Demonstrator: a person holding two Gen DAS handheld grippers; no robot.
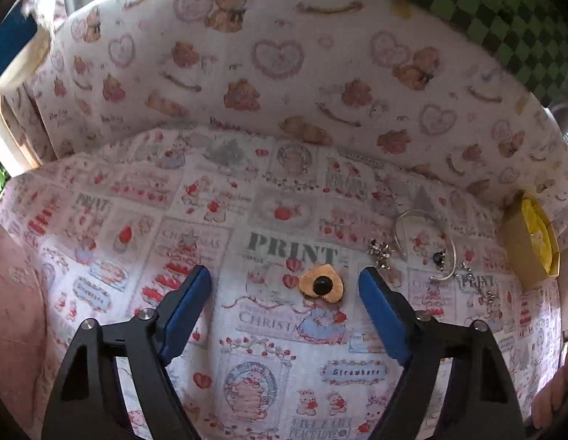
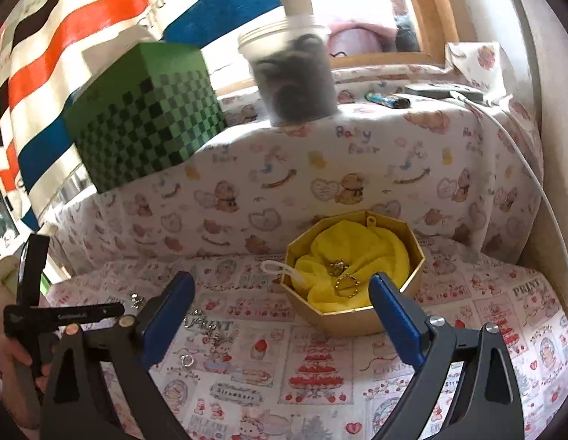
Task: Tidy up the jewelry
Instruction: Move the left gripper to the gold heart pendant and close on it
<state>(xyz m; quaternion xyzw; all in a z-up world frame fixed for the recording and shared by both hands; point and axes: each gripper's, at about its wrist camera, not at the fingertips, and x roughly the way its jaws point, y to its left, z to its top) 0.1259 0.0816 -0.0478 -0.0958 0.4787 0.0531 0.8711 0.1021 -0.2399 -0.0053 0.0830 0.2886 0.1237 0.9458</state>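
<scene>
Jewelry lies scattered on the printed cloth of the worktop [image 1: 284, 330]. Through the left wrist view, my left tool [image 1: 285, 284] is spread wide and empty, its blue fingers [image 1: 190, 304] either side of a heart-shaped gold earring [image 1: 321, 285] with a dark centre. It lies flat, the heart's notch pointing away from me and its point toward the tool, with no real long axis. To its right sit a sparkly earring [image 1: 380, 253] and an open silver bangle [image 1: 425, 244], the bangle's gap facing left. To pick the heart well, I judge I should lower until the fingers nearly touch the cloth, then close across its lobes without snagging fabric.

Through the right wrist view, my right tool [image 2: 282, 295] is also spread and holds nothing. Just beyond it stands an octagonal gold box [image 2: 357, 321] lined with yellow cloth [image 2: 352, 253], two small gold pieces [image 2: 342, 275] already resting inside. More silver pieces [image 2: 207, 324] lie left of the box.
</scene>
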